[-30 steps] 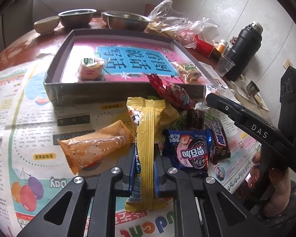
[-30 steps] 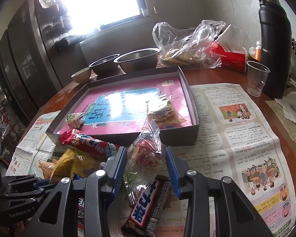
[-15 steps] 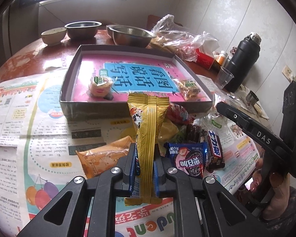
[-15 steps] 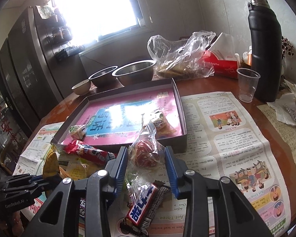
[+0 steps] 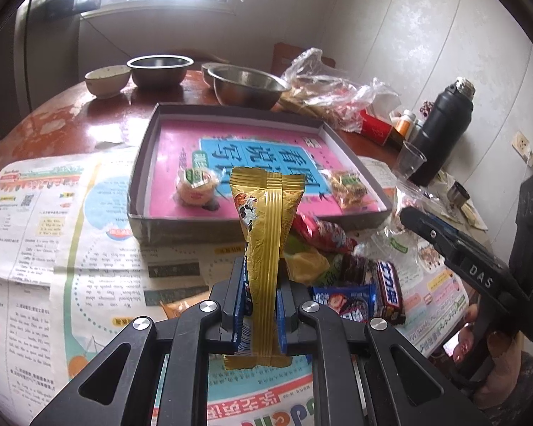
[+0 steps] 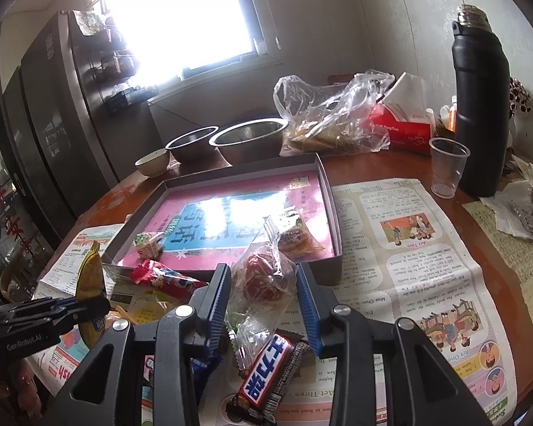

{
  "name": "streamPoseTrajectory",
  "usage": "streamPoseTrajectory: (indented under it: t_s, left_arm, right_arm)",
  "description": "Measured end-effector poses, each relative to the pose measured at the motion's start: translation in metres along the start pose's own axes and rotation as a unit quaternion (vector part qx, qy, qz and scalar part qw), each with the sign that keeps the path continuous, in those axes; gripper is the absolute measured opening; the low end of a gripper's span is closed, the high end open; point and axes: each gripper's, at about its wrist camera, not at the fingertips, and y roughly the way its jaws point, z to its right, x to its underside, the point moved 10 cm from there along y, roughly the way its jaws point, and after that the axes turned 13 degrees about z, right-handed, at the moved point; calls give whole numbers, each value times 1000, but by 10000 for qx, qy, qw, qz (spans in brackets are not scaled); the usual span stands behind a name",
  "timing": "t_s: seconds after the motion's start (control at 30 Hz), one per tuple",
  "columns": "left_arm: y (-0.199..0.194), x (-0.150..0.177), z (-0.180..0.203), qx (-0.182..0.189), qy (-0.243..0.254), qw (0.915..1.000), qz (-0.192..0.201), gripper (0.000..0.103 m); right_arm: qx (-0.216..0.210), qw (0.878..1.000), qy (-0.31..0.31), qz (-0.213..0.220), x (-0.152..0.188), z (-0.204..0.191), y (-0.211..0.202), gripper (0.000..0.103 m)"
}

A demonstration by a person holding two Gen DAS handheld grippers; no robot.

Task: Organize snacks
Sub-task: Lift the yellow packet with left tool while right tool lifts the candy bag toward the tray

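Note:
My left gripper point(image 5: 261, 298) is shut on a long gold snack packet point(image 5: 264, 245) and holds it upright above the newspaper, in front of the grey tray point(image 5: 144, 163) with a pink and blue liner. My right gripper point(image 6: 263, 301) is shut on a clear-wrapped red sweet point(image 6: 264, 277), lifted near the tray's front right corner point(image 6: 332, 269). Two wrapped snacks lie in the tray point(image 5: 195, 186) point(image 5: 348, 184). A pile of snacks lies before the tray: a red packet point(image 5: 319, 230), a blue packet point(image 5: 344, 301) and a chocolate bar point(image 6: 266, 372).
Steel bowls point(image 5: 245, 83) and a small ceramic bowl point(image 5: 106, 80) stand behind the tray. A plastic bag point(image 6: 334, 117), red tissue box point(image 6: 401, 127), clear cup point(image 6: 447, 167) and black flask point(image 6: 479, 106) stand at the right. Newspaper point(image 6: 408, 248) covers the table.
Both grippers have risen with their snacks held. The gold packet has lifted clear of the pile, and the table looks farther below in both views.

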Motion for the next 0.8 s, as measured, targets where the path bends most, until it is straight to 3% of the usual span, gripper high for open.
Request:
streamPoseTrajectory:
  t_s: [0.8]
  left_arm:
    - [11,-39,-4,-2,-30,9994,339,14]
  right_arm:
    - [-82,9997,-121,197,-24,-12,8,38]
